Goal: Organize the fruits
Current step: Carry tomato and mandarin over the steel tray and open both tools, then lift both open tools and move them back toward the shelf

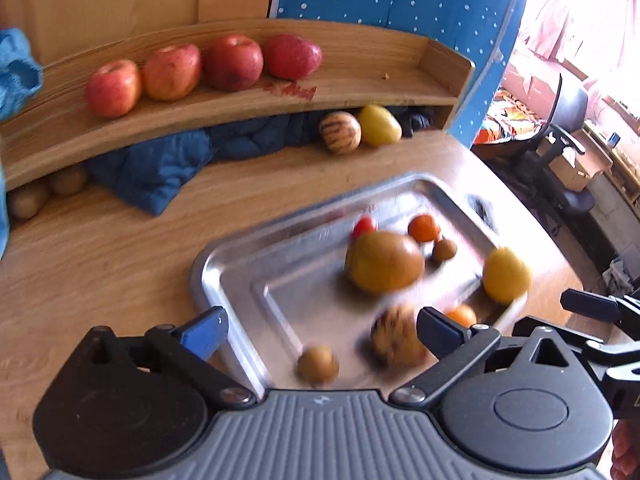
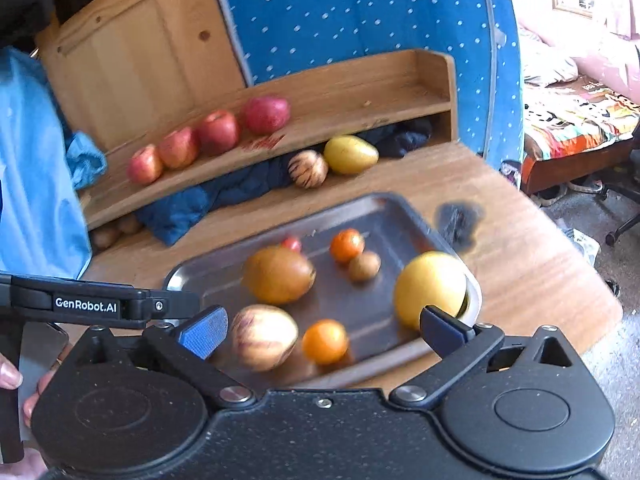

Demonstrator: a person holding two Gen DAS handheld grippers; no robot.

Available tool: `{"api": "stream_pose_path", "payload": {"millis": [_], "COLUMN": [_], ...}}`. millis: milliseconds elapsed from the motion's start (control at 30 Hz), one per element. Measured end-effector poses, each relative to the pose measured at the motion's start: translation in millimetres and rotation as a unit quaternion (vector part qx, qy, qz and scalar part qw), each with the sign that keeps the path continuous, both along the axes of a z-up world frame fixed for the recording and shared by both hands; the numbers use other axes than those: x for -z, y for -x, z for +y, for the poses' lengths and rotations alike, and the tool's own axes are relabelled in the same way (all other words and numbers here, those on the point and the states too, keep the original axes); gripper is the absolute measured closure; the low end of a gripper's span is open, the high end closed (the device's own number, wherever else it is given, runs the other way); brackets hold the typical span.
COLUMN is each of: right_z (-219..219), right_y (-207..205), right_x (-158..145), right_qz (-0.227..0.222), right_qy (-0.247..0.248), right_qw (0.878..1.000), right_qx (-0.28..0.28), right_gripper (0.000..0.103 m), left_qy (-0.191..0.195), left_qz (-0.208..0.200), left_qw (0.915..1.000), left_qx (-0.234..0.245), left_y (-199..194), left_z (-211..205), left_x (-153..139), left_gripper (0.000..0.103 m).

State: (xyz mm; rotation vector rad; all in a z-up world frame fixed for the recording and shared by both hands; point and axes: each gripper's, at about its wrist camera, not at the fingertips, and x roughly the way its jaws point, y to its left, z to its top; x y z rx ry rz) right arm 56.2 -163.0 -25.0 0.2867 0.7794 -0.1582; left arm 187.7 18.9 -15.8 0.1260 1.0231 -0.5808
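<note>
A metal tray (image 1: 224, 268) (image 2: 394, 203) on the wooden table holds loose fruit: a big yellow-brown fruit (image 1: 384, 262) (image 2: 278, 274), a striped fruit (image 1: 396, 336) (image 2: 264, 336), two oranges (image 1: 424, 228) (image 2: 325, 341), a yellow fruit (image 1: 506, 274) (image 2: 430, 290), small brown fruits (image 1: 318, 364) (image 2: 363, 266) and a small red tomato (image 1: 365, 225). Several red apples (image 1: 172, 72) (image 2: 218, 132) line the wooden shelf (image 1: 360, 92) (image 2: 360, 92). My left gripper (image 1: 322, 332) hovers open over the tray's near edge. My right gripper (image 2: 323, 331) is open above the striped fruit and an orange, holding nothing.
Under the shelf lie a striped fruit (image 1: 340, 132), a yellow fruit (image 1: 378, 125), brown fruits (image 1: 28, 200) and a blue jacket (image 1: 160, 168). A dotted blue panel (image 2: 360, 20) stands behind. The table edge (image 2: 580, 280) drops to the floor on the right, near an office chair (image 1: 560, 152).
</note>
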Motion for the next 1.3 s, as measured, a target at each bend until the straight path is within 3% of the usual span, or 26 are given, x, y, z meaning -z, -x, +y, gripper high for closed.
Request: {"api": "stream_pose_path", "payload": {"millis": [333, 633, 833, 1300], "right_z": [33, 42, 29, -26], "right_y": [25, 21, -6, -106], "right_x": [2, -3, -2, 5], "right_qz": [0.006, -0.003, -0.008, 0.002], "right_qy": [-0.004, -0.005, 0.002, 0.023], "right_qw": [1.0, 0.999, 0.998, 0.999], "right_qx": [-0.029, -0.05, -0.06, -0.043], "right_gripper": [0.001, 0.001, 0.001, 0.001], "left_qy": [-0.023, -0.032, -0.032, -0.019], "left_qz": [0.033, 0.036, 0.028, 0.004], "left_qw": [0.999, 0.9978, 0.9981, 0.999], "left_qx": [-0.021, -0.047, -0.045, -0.041], "left_y": [49, 45, 16, -95], "left_z": [42, 54, 37, -33], "left_x": [6, 0, 2, 8], "left_gripper": [0.001, 0.001, 0.001, 0.001]}}
